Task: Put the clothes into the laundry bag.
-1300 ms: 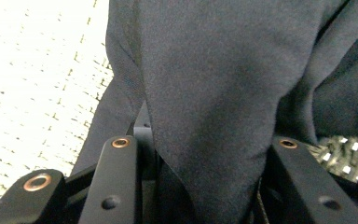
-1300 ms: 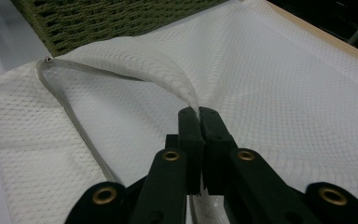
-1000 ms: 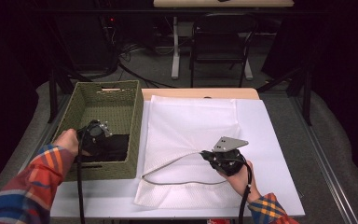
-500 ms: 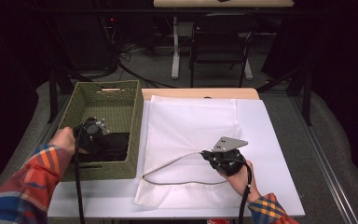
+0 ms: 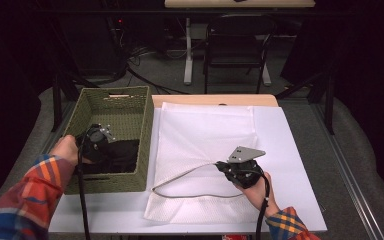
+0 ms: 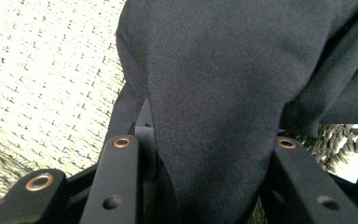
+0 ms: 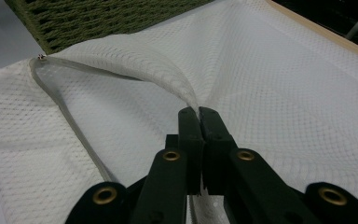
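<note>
The table (image 5: 290,150) carries everything, and the white mesh bag (image 5: 205,145) spread flat across its middle serves as the landmark. Just left of the bag stands the green woven basket (image 5: 115,107), touching or nearly touching the bag's edge. Inside the basket, at its near end, lies the dark garment (image 5: 122,157), bunched up. The left gripper (image 5: 96,142) reaches into the basket from the side away from the bag, and the left gripper view shows its jaws clamped on a thick fold of the garment (image 6: 205,93), with the pale weave behind. On the bag's near half, the right gripper (image 5: 226,167) has its jaws pressed together on the upper layer of the bag's mouth (image 7: 135,63), pinching the mesh and raising it into a small arch, while the grey zip edge (image 5: 180,175) curves away toward the basket. The step in hand looks like lifting the garment out of the basket to feed it into the bag. To do it well, I would raise the fold high enough that the trailing cloth clears the basket wall nearest the bag, keep the right pinch firm and lift it a little more so the opening gapes, then bring the garment low across to the zip edge and push it inside rather than drop it on top
</note>
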Tool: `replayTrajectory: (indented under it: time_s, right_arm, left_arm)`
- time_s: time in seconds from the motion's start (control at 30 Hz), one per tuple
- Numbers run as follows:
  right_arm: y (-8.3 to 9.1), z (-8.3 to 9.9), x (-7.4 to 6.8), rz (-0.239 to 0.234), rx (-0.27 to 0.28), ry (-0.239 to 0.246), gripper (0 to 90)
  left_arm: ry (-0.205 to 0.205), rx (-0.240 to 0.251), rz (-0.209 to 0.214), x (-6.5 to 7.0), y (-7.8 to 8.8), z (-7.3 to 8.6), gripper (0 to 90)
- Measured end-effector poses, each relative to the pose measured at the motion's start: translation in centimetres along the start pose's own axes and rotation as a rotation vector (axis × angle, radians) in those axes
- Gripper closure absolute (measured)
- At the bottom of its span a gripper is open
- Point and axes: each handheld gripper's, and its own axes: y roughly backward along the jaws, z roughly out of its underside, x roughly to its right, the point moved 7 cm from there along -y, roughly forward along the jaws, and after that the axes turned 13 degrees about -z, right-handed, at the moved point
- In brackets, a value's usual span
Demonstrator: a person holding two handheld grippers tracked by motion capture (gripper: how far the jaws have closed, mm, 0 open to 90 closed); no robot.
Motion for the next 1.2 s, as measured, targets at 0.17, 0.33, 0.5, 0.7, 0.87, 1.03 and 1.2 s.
replayTrajectory:
  time_s: [0.17,0.33,0.5,0.7,0.87,1.03,1.2]
  right_arm:
    - [0.1,0.0,0.0,0.004,-0.001,0.002,88.5]
    - [0.0,0.0,0.0,0.002,-0.002,0.000,88.6]
    - [0.1,0.0,0.1,0.004,-0.001,0.002,88.6]
    - [-0.1,-0.1,-0.1,0.004,-0.004,0.005,88.6]
    - [0.0,-0.1,0.0,0.007,-0.002,0.007,88.7]
    - [-0.1,-0.2,-0.1,0.003,-0.003,0.008,88.7]
    - [-0.2,-0.2,-0.1,0.000,-0.005,0.011,88.7]
  left_arm:
    - [0.004,0.005,-0.005,-0.2,0.6,-0.1,62.5]
    - [0.005,0.008,-0.012,-0.3,1.3,-0.2,62.5]
    - [0.004,0.009,-0.009,-0.4,1.8,-0.3,62.5]
    - [0.000,0.013,-0.012,-0.6,2.7,-0.6,62.5]
    - [0.002,0.015,-0.020,-0.9,3.5,-0.7,62.6]
    - [0.013,0.004,-0.022,-1.0,4.4,-1.0,62.6]
    - [0.014,0.003,-0.033,-1.1,5.0,-1.2,62.6]
